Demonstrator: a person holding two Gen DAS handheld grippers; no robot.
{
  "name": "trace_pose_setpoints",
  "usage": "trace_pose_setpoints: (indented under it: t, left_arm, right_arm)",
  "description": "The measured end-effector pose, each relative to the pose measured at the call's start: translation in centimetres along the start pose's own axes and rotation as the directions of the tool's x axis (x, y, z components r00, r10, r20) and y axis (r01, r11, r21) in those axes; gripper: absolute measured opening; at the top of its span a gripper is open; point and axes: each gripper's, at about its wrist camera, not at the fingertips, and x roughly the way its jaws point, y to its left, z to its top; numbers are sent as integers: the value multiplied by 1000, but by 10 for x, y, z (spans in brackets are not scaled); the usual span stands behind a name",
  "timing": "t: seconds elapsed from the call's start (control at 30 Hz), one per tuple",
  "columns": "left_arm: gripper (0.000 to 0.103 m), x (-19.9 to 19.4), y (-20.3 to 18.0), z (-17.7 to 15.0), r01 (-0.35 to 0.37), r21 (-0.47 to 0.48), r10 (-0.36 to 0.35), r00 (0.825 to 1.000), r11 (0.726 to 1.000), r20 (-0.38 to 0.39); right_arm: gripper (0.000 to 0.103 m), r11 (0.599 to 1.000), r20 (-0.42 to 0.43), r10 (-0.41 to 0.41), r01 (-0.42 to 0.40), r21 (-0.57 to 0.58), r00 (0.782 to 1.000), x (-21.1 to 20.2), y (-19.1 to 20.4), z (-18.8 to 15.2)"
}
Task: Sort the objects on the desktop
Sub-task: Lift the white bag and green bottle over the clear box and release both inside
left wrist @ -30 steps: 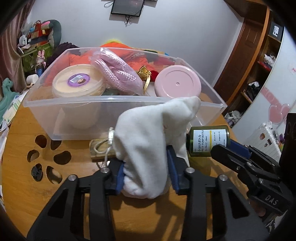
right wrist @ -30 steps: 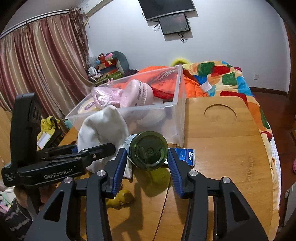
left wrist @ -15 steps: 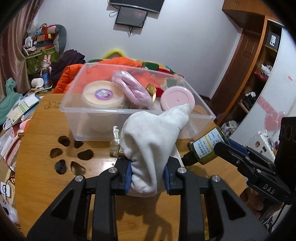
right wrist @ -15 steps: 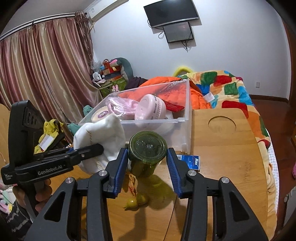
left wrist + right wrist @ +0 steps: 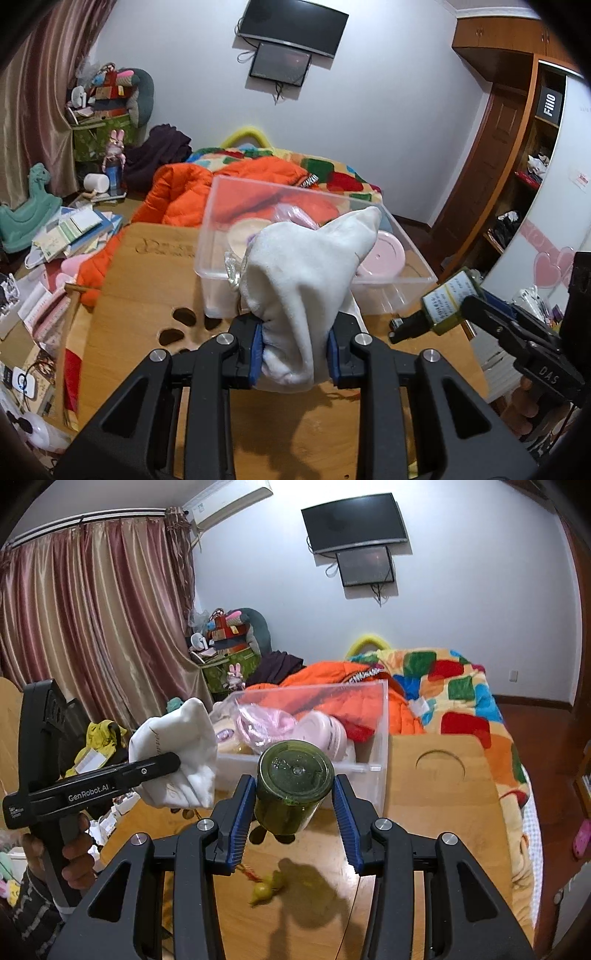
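My left gripper (image 5: 293, 350) is shut on a white cloth pouch (image 5: 303, 291) and holds it above the wooden table (image 5: 140, 302), in front of the clear plastic bin (image 5: 221, 229). The pouch also shows in the right wrist view (image 5: 177, 753). My right gripper (image 5: 293, 812) is shut on a green pump bottle (image 5: 293, 786), held up off the table near the bin (image 5: 380, 738). The bottle shows in the left wrist view (image 5: 447, 301) to the right of the pouch. The bin holds a cream tub (image 5: 245, 234), a pink lidded tub (image 5: 384, 253) and a pink bundle (image 5: 266, 720).
A small yellow gourd charm (image 5: 267, 886) lies on the table under the right gripper. The table has paw-shaped cut-outs (image 5: 177, 325) at left and a round recess (image 5: 439, 764) at right. A bed with orange and patchwork bedding (image 5: 443, 686) lies behind. Papers and clutter (image 5: 62, 236) lie at left.
Both grippers have risen off the table with their loads. The pouch and the bottle are higher, and the bin looks farther and lower in both views.
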Motion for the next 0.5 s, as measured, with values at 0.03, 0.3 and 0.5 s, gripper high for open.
trace_pose_setpoints:
  t: [0.03,0.3,0.5]
  left_arm:
    - [27,-2,1,2,-1,-1,1,1000,1000,8]
    - [27,-7,2,19,12,-4,-12,998,1000,57]
    - [27,2,-2,37,2,12,-3,996,1000,85]
  right_arm:
    - [39,1000,8,-6,6,-5,1000,-2,1,3]
    - [39,999,32,-8,9,-31,999,-5,5,19]
    - [39,999,57,-12,15,-45,998,-2,5,36]
